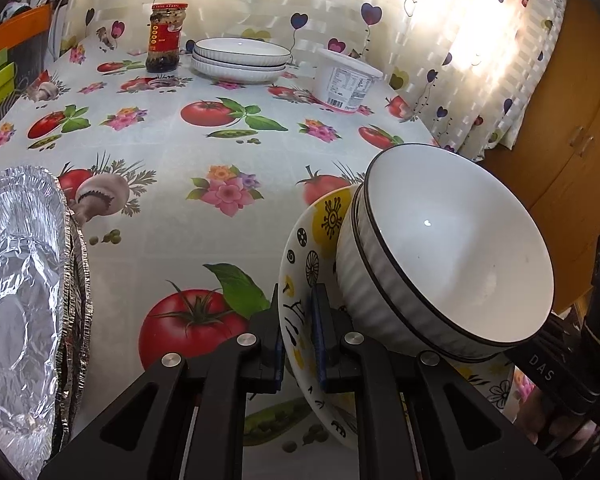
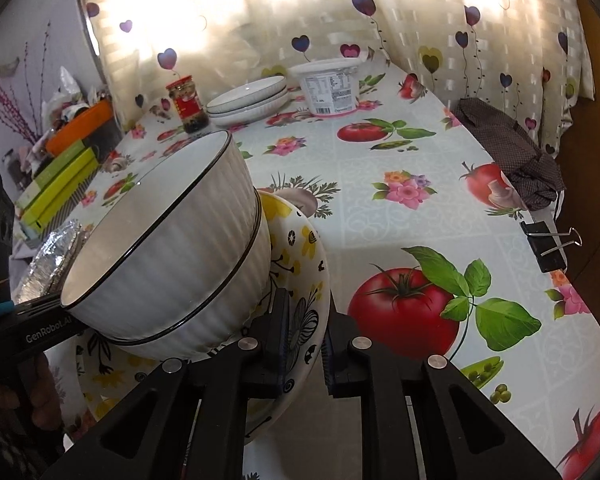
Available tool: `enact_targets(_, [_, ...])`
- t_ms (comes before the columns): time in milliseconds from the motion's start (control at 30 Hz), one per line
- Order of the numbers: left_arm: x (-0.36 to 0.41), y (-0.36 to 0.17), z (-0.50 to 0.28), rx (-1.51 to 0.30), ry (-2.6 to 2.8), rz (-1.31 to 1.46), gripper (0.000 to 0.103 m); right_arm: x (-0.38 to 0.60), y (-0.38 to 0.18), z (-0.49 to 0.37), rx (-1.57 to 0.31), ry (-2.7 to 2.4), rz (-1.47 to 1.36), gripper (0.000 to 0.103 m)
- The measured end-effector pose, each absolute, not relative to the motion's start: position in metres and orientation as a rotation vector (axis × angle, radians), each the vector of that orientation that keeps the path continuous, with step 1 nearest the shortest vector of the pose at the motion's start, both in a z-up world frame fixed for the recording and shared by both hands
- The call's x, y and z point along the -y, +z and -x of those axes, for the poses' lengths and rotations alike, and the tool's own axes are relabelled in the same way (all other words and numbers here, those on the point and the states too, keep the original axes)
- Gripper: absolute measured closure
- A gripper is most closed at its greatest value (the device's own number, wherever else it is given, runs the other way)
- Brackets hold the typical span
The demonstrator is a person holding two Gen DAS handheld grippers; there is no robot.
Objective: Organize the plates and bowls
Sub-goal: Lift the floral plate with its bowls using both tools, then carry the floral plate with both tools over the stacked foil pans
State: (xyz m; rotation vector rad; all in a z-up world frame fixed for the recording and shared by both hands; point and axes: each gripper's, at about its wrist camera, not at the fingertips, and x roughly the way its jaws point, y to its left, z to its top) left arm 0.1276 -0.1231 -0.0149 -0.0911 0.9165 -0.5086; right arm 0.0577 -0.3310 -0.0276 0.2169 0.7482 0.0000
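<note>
In the left wrist view, crinkled foil trays (image 1: 18, 292) fill the left edge. To their right lies a broad stretch of bare vegetable-print tablecloth (image 1: 172, 144), running up to a red-labelled jar (image 1: 165, 38), a stack of white plates (image 1: 242, 58) and a white tub (image 1: 346, 80) at upper centre. At lower centre the left gripper (image 1: 298, 344) is clamped on the rim of a patterned yellow-and-black plate (image 1: 306, 236), its jaws nearly together. Two nested white ribbed bowls (image 1: 444, 260) sit tilted on that plate at centre right.

The right wrist view shows the same bowls (image 2: 172, 248) at centre left and the right gripper (image 2: 304, 344) pinching the plate's (image 2: 300, 248) opposite rim at lower centre. It alone shows green boxes (image 2: 60, 188) at the left edge, and a dark cloth (image 2: 508, 152) and binder clip (image 2: 548, 244) along the table's right edge. Heart-print curtains (image 2: 420, 20) hang behind.
</note>
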Motion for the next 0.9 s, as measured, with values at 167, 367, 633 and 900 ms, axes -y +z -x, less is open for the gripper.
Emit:
enact_targets(167, [0.124,-0.014,-0.127,-0.910,-0.502,0.078,0.091,0.331,-0.026,-0.056,-0.734,-0.014,-0.228,0.090])
enact_targets(367, [0.122,-0.012,-0.127,-0.897,-0.499,0.082,0.091,0.325,-0.023,-0.054,-0.724,-0.025,-0.186,0.090])
enact_targets(633, [0.114,-0.007,-0.124,-0.868,-0.477,0.084,0.091,0.317,-0.018,-0.053,-0.695,0.014,-0.162,0.088])
enact_targets(900, [0.104,0.007,-0.120,-0.825,-0.464,0.094,0.091,0.307,-0.006,-0.053,-0.662,0.030,-0.142,0.088])
